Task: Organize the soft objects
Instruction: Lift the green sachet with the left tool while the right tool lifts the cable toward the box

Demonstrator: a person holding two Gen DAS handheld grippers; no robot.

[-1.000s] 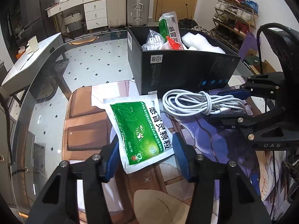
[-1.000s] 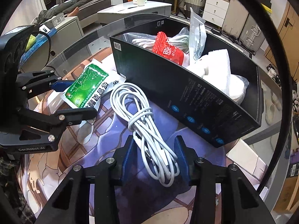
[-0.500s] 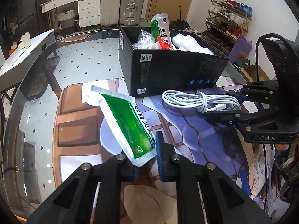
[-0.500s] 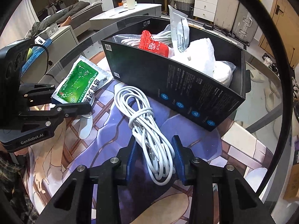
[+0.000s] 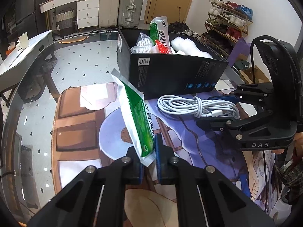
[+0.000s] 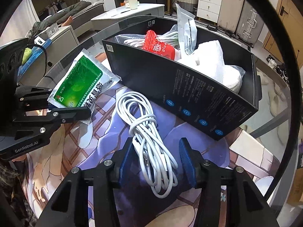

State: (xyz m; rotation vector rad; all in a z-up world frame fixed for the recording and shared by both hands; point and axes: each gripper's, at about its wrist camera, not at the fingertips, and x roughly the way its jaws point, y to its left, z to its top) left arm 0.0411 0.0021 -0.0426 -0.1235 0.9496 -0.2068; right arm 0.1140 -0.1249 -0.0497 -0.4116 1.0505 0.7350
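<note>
A green and white sachet (image 5: 138,117) stands tilted up off the printed mat, and my left gripper (image 5: 148,151) is shut on its near corner. From the right wrist view the same sachet (image 6: 81,83) is pinched by the left gripper (image 6: 69,101). A coiled white cable (image 6: 144,124) lies on the mat in front of the black box (image 6: 189,87). My right gripper (image 6: 157,151) straddles the cable's near end with its jaws opening; the right pad stands clear of it. The box holds a red packet (image 6: 159,47), white padding (image 6: 210,60) and another sachet (image 5: 159,30).
The printed mat (image 5: 79,132) covers a round glass table (image 5: 28,113) whose edge curves at the left. A white side table (image 6: 132,11) with a cup stands behind. Suitcases (image 5: 121,5) and a shoe rack (image 5: 227,24) line the far wall.
My left jaws closed on the green sachet and raised it from flat to tilted on edge. The right jaws narrowed around the cable, then widened again; the cable stayed put.
</note>
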